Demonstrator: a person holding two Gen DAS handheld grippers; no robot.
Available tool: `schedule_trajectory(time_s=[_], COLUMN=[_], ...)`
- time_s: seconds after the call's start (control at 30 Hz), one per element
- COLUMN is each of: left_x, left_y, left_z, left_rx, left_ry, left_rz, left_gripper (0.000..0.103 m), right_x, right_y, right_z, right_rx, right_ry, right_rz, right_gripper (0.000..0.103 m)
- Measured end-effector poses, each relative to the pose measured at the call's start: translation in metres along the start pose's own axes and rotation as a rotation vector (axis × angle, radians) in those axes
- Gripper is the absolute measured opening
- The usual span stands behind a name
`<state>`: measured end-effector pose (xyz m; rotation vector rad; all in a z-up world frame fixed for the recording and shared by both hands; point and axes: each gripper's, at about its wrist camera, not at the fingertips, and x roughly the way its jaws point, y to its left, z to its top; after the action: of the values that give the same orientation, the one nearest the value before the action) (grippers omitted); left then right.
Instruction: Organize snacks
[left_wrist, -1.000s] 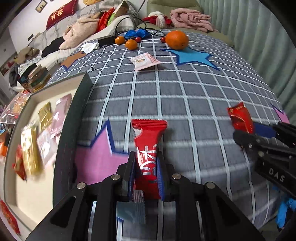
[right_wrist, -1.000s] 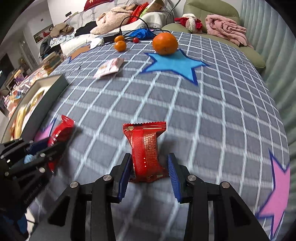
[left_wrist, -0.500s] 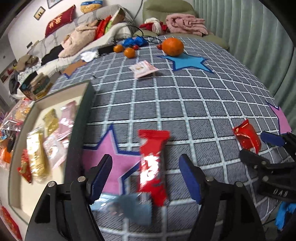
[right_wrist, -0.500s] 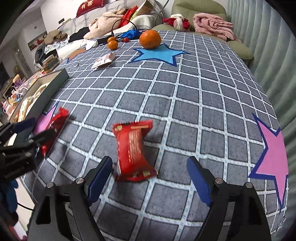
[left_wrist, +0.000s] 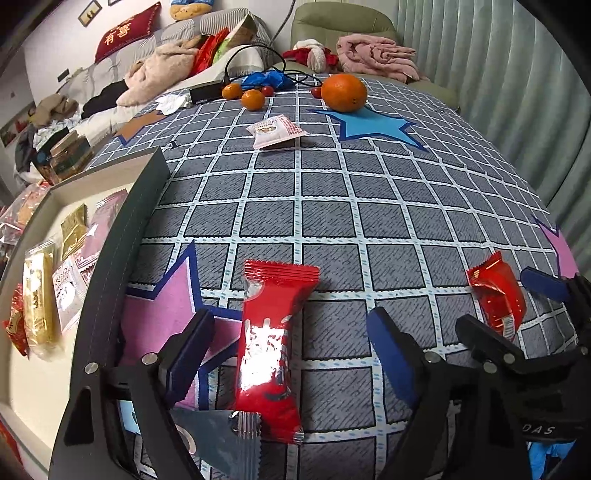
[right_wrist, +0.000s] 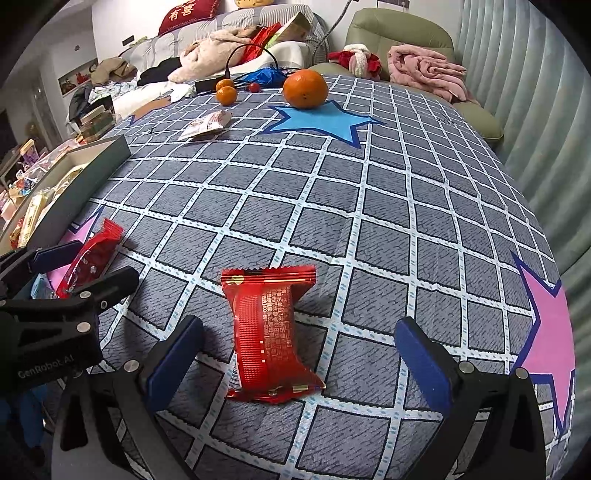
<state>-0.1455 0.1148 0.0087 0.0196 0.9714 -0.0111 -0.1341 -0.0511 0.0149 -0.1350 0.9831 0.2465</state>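
Observation:
A long red snack bar (left_wrist: 271, 343) lies on the checked cloth between the wide-open jaws of my left gripper (left_wrist: 288, 343); it also shows in the right wrist view (right_wrist: 92, 258). A squat red snack packet (right_wrist: 267, 332) lies between the open jaws of my right gripper (right_wrist: 299, 350); it also shows at the right of the left wrist view (left_wrist: 496, 299). Neither gripper touches its packet. A dark-walled tray (left_wrist: 125, 236) at the left holds several wrapped snacks. A white-pink packet (left_wrist: 275, 131) lies farther back.
A large orange (left_wrist: 343, 92) sits by the blue star (left_wrist: 373, 123), with two small oranges (left_wrist: 253, 99) and cables behind. A silver wrapper (left_wrist: 218, 435) lies under the left gripper. Sofa clutter lies beyond the table; curtains (left_wrist: 517, 92) hang on the right.
Both grippers were shut on their red packets a second ago. They have opened wide and the packets now lie free on the cloth.

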Motion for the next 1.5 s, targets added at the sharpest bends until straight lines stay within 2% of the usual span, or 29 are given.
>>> schedule_trajectory(time_s=[0.53,1.5], left_x=[-0.0010,-0.0016], left_y=[-0.0008,-0.0008], left_z=[-0.0045,-0.0051], left_rx=[-0.004,-0.004], left_ry=[-0.043,-0.044], left_rz=[-0.006,-0.006], left_gripper=[0.090,0.090], right_x=[-0.0017,-0.0014], right_y=[-0.0001,0.0000], right_z=[-0.0034,-0.0044], right_rx=[-0.001,-0.003], right_ry=[-0.015,-0.018], right_rz=[0.000,0.000], right_gripper=[0.103,0.103])
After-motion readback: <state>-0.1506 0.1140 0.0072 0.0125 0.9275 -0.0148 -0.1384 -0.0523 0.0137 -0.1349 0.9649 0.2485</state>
